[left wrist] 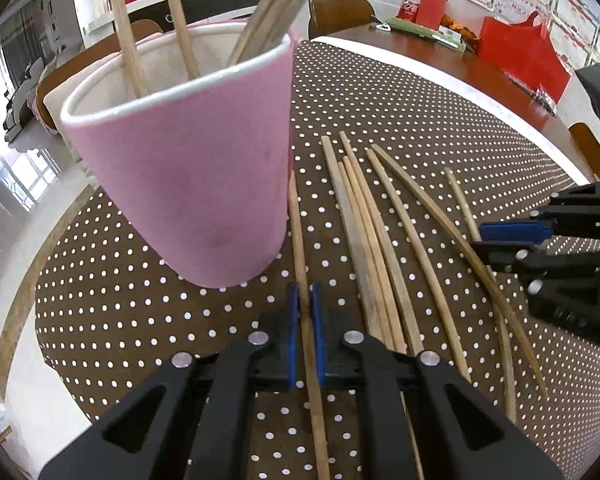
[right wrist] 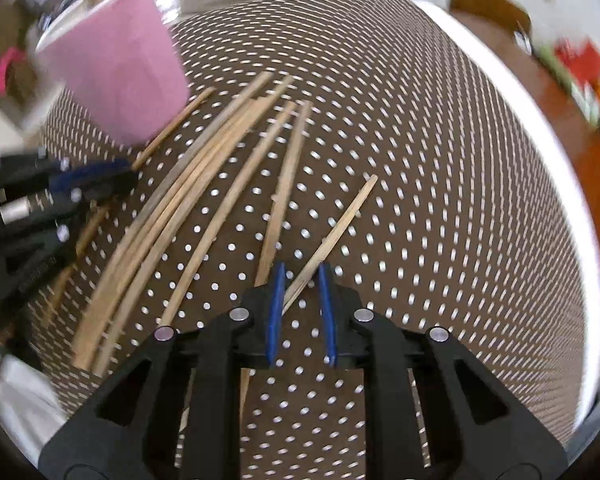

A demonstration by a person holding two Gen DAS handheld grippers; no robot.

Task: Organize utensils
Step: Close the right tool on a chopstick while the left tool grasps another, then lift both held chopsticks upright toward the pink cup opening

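A brown table (left wrist: pixel 400 92) dotted white fills both views. On it, in the upper left of the left wrist view, stands a pink cup (left wrist: pixel 188 168) with several chopsticks (left wrist: pixel 128 28) leaning inside. To the right of the cup a loose row of chopsticks (left wrist: pixel 372 232) lies flat, fanning toward the lower right of the frame.

At the bottom centre of that view the left hand-held gripper (left wrist: pixel 306 300) has its blue pads closed almost together on a single chopstick (left wrist: pixel 298 224), which runs up from between the fingers to just beside the cup's base. The stick lies apart from the row, on its left.

The right hand-held gripper (left wrist: pixel 512 240) comes in from the right edge, over the outermost thin chopstick (left wrist: pixel 462 204).

The right wrist view is blurred. There the pads of this hand-held gripper stand at the bottom centre with a narrow gap, and the thin chopstick crosses the gap slantwise, its far end pointing to the upper right; whether the pads press on it I cannot tell.
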